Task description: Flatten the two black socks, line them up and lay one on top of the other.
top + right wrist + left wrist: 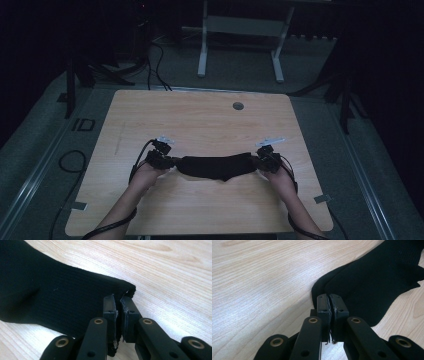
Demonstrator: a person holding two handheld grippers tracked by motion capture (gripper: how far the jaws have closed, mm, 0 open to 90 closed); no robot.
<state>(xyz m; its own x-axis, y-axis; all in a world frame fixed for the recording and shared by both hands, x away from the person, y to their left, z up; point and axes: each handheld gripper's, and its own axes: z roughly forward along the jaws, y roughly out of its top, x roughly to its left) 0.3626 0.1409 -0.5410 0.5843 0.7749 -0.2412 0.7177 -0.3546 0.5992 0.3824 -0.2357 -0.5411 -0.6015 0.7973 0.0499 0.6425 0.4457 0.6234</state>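
Over the wooden table (200, 120), forearms angled inward, left gripper (167, 161) and right gripper (260, 162) each clamped tight on one end of a black sock (215, 166), stretched between them.

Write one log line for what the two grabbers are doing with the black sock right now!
left gripper: shut on black sock end | right gripper: shut on other end | sock: stretched between them over wooden table
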